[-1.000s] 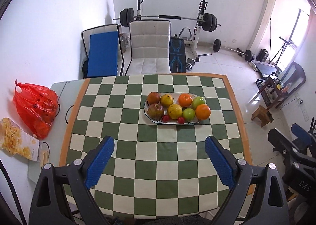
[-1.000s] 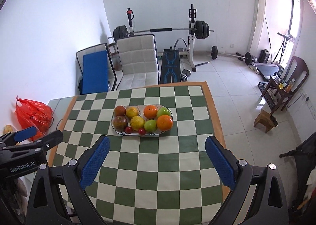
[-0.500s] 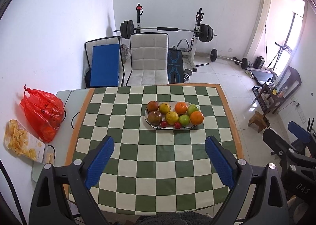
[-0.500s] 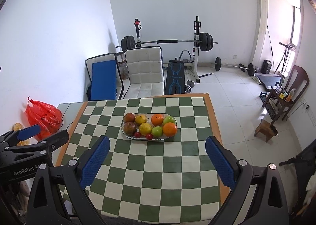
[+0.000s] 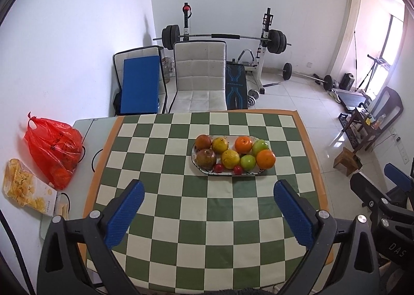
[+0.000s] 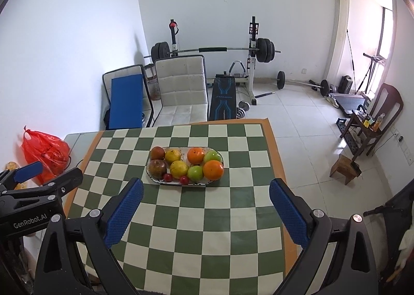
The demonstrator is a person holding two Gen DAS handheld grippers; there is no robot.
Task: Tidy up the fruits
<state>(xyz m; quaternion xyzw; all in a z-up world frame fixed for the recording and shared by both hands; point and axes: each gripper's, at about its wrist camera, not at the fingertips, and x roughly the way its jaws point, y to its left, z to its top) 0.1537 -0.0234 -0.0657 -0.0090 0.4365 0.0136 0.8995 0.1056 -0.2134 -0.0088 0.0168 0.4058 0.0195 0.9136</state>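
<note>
1. The left tongs (image 5: 208, 207) hang above the near edge of the worktop (image 5: 165, 191), tilted down toward it, blue pads wide apart and holding nothing.
2. The right tongs (image 6: 205, 204) take the same pose beside them, also spread wide and empty; the left tool's body shows at the left edge of the right wrist view, and the right tool's at the right edge of the left wrist view.
3. Past both sets of pads, toward the far edge and slightly toward the right edge, an oval plate (image 5: 205, 170) lies on the chequered cloth, well apart from the tongs.
4. On the plate: two oranges (image 5: 265, 159), two yellow citrus (image 5: 230, 159), two green apples (image 5: 248, 162), two brownish-red fruits (image 5: 206, 158) and two small red fruits (image 5: 219, 168), all touching.
5. Off the cloth, by the left edge, a red bag (image 5: 53, 147) and a snack packet (image 5: 23, 186).
6. Beyond the far edge, a white chair (image 5: 199, 80).
</note>
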